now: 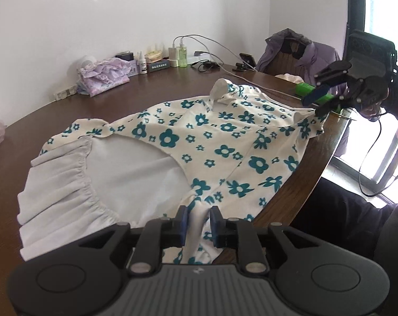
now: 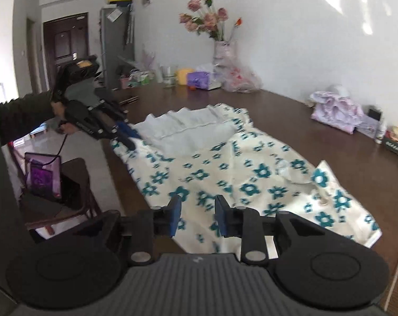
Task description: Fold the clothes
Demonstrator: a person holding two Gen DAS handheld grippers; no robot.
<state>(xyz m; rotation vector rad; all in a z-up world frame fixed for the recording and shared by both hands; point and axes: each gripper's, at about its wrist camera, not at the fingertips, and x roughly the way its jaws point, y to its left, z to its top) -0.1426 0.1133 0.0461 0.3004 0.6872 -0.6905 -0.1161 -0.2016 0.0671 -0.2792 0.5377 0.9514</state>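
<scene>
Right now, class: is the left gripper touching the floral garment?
Touching. The left wrist view shows the left gripper with a fold of the floral garment pinched between its fingers.

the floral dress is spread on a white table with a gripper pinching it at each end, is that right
Not quite: the table is dark brown wood, not white, as the left wrist view shows. The rest holds. The floral dress lies spread on it, the left gripper pinching the fabric at its near end and the right gripper gripping the far end by the table edge.
</scene>
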